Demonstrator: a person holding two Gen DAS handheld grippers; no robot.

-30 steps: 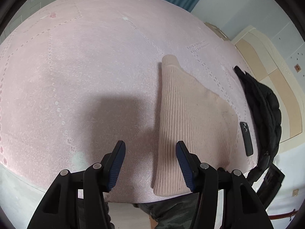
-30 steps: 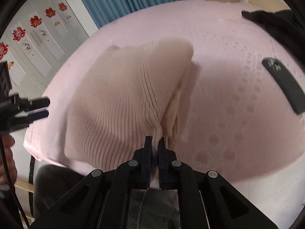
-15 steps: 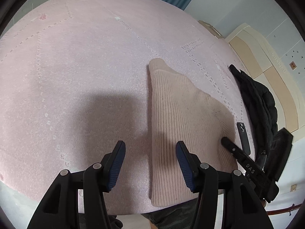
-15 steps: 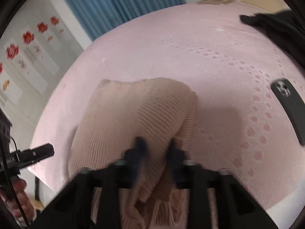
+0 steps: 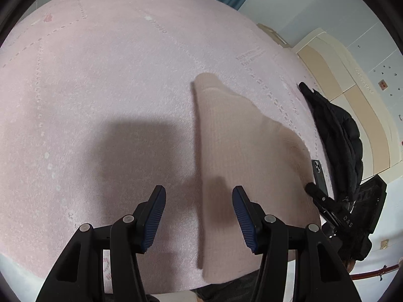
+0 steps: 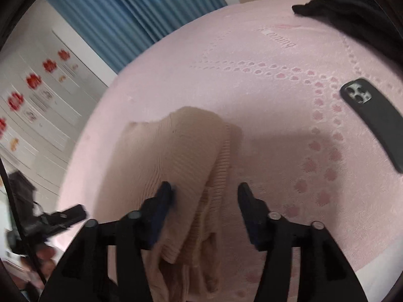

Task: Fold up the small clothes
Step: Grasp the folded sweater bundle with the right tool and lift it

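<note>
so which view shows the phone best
Right wrist view: the phone lies large on the pink bedspread, camera lenses visible. In the left wrist view it is a small dark sliver beside the sweater.

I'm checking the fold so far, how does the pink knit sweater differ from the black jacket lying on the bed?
The pink knit sweater is pale, ribbed and folded into a long narrow shape near the bed's front edge; the black jacket is dark, puffy and heaped unfolded at the far right side. The sweater lies below the right gripper, whose jaws have just opened with its edge between them; the jacket lies away from both grippers. Both rest on the pink bedspread.
</note>
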